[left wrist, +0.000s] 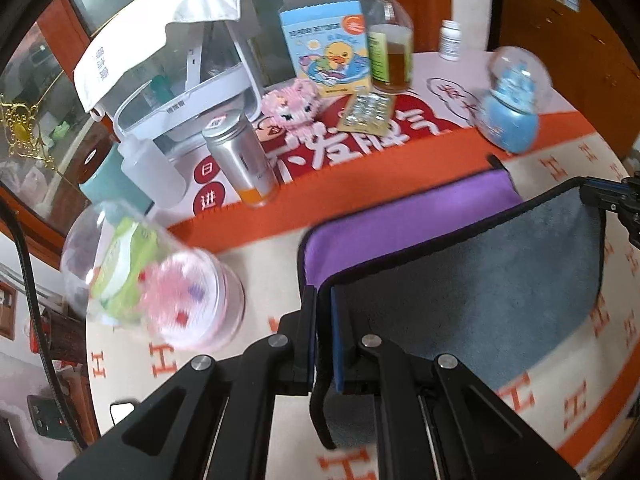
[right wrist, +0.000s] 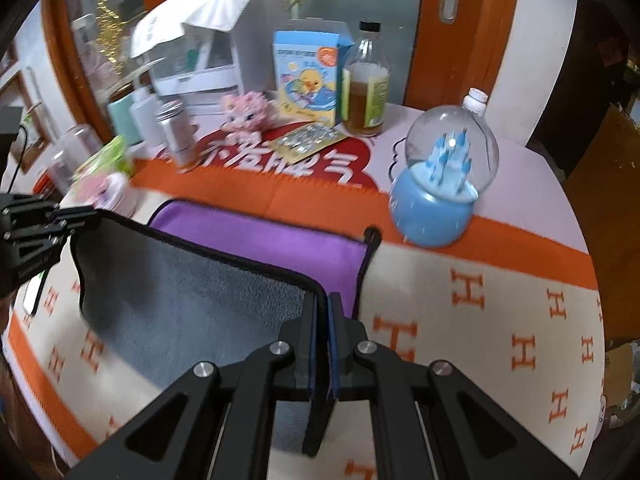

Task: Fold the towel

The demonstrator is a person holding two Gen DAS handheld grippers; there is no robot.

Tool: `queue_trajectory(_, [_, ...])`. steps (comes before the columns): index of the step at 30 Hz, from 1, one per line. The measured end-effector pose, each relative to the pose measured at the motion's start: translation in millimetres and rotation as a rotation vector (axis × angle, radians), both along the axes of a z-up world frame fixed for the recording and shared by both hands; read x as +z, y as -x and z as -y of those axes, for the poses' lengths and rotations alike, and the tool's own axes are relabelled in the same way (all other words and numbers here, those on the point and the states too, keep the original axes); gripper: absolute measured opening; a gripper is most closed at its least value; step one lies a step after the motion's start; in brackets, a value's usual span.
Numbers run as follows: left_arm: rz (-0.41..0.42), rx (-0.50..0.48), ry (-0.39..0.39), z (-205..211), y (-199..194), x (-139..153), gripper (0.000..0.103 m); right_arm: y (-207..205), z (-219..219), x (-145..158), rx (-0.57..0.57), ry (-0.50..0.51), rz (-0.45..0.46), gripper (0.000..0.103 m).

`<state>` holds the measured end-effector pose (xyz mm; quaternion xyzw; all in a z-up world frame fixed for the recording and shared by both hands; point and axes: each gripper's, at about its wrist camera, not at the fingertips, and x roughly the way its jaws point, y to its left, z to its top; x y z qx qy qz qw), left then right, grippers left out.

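Note:
The towel [left wrist: 480, 280] is purple on one face and grey on the other, with a black hem. Its near edge is lifted off the table, grey side toward me, while the purple part [right wrist: 260, 244] lies flat behind. My left gripper [left wrist: 323, 300] is shut on the towel's left near corner. My right gripper [right wrist: 323, 308] is shut on the right near corner. Each gripper shows in the other's view: the right one [left wrist: 616, 196] at the far right, the left one [right wrist: 60, 216] at the far left.
The table carries a cream and orange cloth [right wrist: 500, 320]. Behind the towel stand a blue snow globe [right wrist: 440, 188], a silver can [left wrist: 244, 164], a pink snow globe [left wrist: 160, 280], an amber bottle [right wrist: 366, 88], a duck box [left wrist: 324, 48] and a white container [left wrist: 180, 72].

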<state>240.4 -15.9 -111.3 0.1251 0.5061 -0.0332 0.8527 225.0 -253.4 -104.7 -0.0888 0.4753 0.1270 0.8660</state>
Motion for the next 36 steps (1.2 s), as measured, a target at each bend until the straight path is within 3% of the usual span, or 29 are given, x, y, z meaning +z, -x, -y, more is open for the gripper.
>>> queue_trajectory(9, [-0.03, 0.081, -0.041, 2.6, -56.8, -44.2, 0.005, -65.5, -9.7, -32.3, -0.052, 0.035, -0.023, 0.005])
queue_trajectory(20, [-0.057, 0.14, -0.051, 5.9, -87.7, -80.8, 0.013, -90.4, -15.2, -71.9, -0.097, 0.09, -0.077, 0.008])
queue_trajectory(25, [-0.037, 0.164, -0.039, 3.9, -87.8, -76.5, 0.057, -88.6, -12.7, -70.1, -0.134, 0.083, -0.082, 0.019])
queue_trajectory(28, [-0.009, 0.166, -0.031, 2.7, -80.1, -64.5, 0.074, -81.0, -10.3, -61.4, -0.145, 0.066, -0.07, 0.027])
queue_trajectory(31, [0.006, 0.167, -0.026, 2.4, -71.7, -52.3, 0.081, -71.0, -9.0, -50.1, -0.152, 0.048, -0.064, 0.032])
queue_trajectory(36, [0.025, 0.182, 0.005, 1.2, -48.2, -26.2, 0.083, -48.4, -8.1, -26.0, -0.169, -0.011, -0.058, 0.041])
